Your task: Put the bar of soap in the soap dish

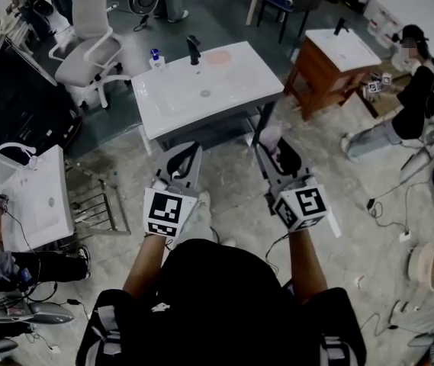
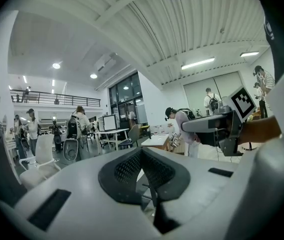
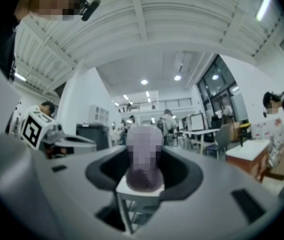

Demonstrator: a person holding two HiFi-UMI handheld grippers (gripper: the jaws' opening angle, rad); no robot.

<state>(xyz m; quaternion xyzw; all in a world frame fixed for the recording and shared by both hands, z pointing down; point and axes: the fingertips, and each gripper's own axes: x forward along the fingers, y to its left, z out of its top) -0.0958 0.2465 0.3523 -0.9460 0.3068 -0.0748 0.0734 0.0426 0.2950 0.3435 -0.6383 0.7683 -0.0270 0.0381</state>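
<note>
My right gripper (image 1: 274, 148) is shut on a pale pink bar of soap (image 1: 271, 135), held in the air in front of the white sink counter (image 1: 239, 90). In the right gripper view the soap (image 3: 144, 176) sits upright between the dark pads, partly under a mosaic patch. A pinkish soap dish (image 1: 219, 57) lies on the counter's far side, right of the black tap (image 1: 194, 49). The left gripper (image 1: 188, 155) hangs level with the right one, its jaws together (image 2: 142, 153) with nothing between them. Both grippers point up and outward, above the floor.
A small blue-capped bottle (image 1: 155, 55) stands left of the tap. A wooden vanity (image 1: 331, 63) with a crouching person (image 1: 411, 101) is at the right, another white basin (image 1: 41, 197) at the left, white office chairs (image 1: 87, 44) behind. Cables lie on the floor.
</note>
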